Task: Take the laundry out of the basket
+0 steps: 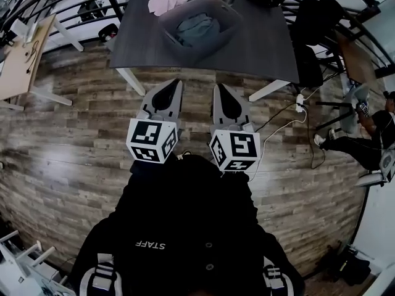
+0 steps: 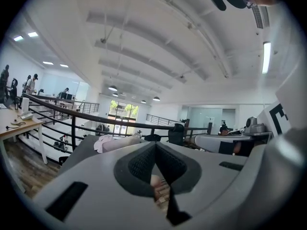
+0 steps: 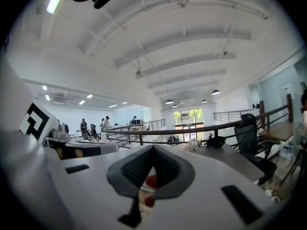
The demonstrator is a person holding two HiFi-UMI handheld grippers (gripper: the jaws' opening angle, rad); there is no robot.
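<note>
Only in the head view is the laundry point(image 1: 196, 29) seen, lying in the basket point(image 1: 229, 18) on the table point(image 1: 262, 45) beyond the left gripper point(image 1: 177, 83) and right gripper point(image 1: 217, 87), whose jaws are shown pressed together and empty in their own views, with a railing point(image 3: 192, 129) ahead.

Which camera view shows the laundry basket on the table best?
The head view: it looks down into the basket, showing its whole rim and the blue-grey laundry inside. The left gripper view shows only a pale strip that may be its rim; in the right gripper view I cannot find it.
</note>
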